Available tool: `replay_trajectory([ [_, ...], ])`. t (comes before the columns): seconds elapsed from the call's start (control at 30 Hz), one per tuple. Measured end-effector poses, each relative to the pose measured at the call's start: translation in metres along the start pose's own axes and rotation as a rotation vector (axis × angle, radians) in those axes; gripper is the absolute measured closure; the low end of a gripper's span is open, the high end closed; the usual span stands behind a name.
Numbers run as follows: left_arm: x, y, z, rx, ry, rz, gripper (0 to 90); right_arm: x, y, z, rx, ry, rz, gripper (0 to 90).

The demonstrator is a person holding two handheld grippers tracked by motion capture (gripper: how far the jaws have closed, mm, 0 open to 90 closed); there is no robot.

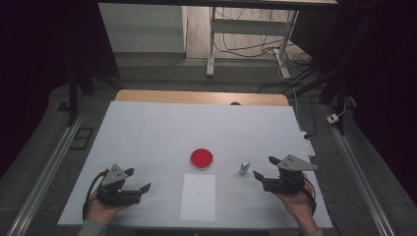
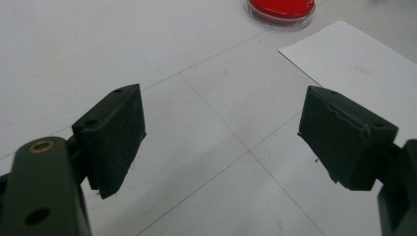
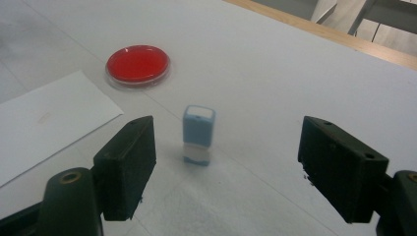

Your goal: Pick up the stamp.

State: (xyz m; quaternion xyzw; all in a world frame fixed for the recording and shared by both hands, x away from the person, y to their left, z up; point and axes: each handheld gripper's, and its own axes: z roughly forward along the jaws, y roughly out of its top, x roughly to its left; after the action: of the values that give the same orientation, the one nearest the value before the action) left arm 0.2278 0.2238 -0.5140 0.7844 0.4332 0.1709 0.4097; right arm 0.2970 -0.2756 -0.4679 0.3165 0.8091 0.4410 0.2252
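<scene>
Just right of the red dish (image 1: 201,158) on the white tabletop (image 1: 147,132), and well clear of the paper sheet (image 1: 197,196) lying near that dish, stands the small blue stamp (image 3: 198,134), upright and untouched, dead ahead of the right gripper (image 3: 226,167) and roughly centred in the wide gap between its 2 spread fingers (image 3: 125,164), not yet between them. Likely to topple or skid toward the dish if nudged by 1 finger before the other, being tall, narrow and light. Left of the dish, left gripper (image 2: 221,142) likewise spread, empty, above bare tabletop.
</scene>
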Motion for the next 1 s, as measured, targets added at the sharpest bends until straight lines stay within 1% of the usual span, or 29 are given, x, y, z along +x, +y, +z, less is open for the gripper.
replay_trajectory([
  [0.03, 0.0, 0.0, 0.0, 0.0, 0.001, 0.0, 17.9, 0.003, 0.004, 0.003, 0.013, -0.004, -0.012, 22.0],
  [0.17, 0.001, 0.0, 0.0, -0.001, -0.002, -0.001, 17.9, 0.004, 0.01, 0.006, 0.023, -0.002, -0.013, 22.1],
  [0.3, 0.001, 0.0, 0.001, -0.001, -0.004, -0.002, 17.9, 0.005, 0.02, 0.013, 0.037, 0.0, -0.008, 22.1],
  [0.33, 0.001, 0.0, 0.001, -0.001, -0.004, -0.002, 17.9, 0.005, 0.025, 0.017, 0.044, -0.001, -0.011, 22.1],
  [0.37, 0.001, 0.0, 0.001, 0.0, -0.004, -0.001, 17.9, 0.005, 0.025, 0.017, 0.044, -0.001, -0.011, 22.1],
  [0.47, 0.001, 0.001, 0.002, 0.002, -0.007, 0.002, 17.9, 0.008, 0.036, 0.026, 0.047, 0.0, -0.017, 22.1],
  [0.5, 0.0, 0.001, 0.003, 0.003, -0.007, 0.003, 17.9, 0.008, 0.036, 0.026, 0.047, 0.0, -0.017, 22.1],
  [0.53, 0.0, 0.001, 0.003, 0.004, -0.007, 0.005, 17.9, 0.009, 0.039, 0.031, 0.048, 0.001, -0.017, 22.0],
  [0.63, 0.001, 0.0, 0.003, 0.005, -0.006, 0.006, 17.9, 0.011, 0.039, 0.035, 0.042, -0.004, -0.012, 22.2],
  [0.67, 0.001, 0.0, 0.003, 0.004, -0.006, 0.004, 17.9, 0.011, 0.036, 0.04, 0.038, 0.004, 0.001, 22.4],
  [0.7, 0.001, 0.0, 0.003, 0.004, -0.005, 0.003, 17.9, 0.011, 0.035, 0.043, 0.067, 0.008, -0.011, 22.0],
  [0.73, 0.001, 0.0, 0.003, 0.004, -0.005, 0.003, 17.9, 0.011, 0.033, 0.044, 0.075, 0.0, -0.017, 22.2],
  [0.8, 0.001, 0.0, 0.003, 0.007, -0.004, 0.004, 17.9, 0.01, 0.031, 0.045, 0.075, 0.0, -0.011, 22.2],
  [0.87, 0.0, 0.0, 0.004, 0.01, -0.004, 0.004, 17.9, 0.009, 0.03, 0.047, 0.089, 0.004, -0.003, 22.2],
  [0.93, 0.0, 0.0, 0.005, 0.012, -0.004, 0.007, 17.9, 0.009, 0.028, 0.048, 0.1, 0.001, -0.009, 22.2],
  [1.0, -0.001, 0.0, 0.005, 0.014, -0.007, 0.01, 17.9, 0.01, 0.026, 0.05, 0.104, -0.002, 0.001, 22.4],
])
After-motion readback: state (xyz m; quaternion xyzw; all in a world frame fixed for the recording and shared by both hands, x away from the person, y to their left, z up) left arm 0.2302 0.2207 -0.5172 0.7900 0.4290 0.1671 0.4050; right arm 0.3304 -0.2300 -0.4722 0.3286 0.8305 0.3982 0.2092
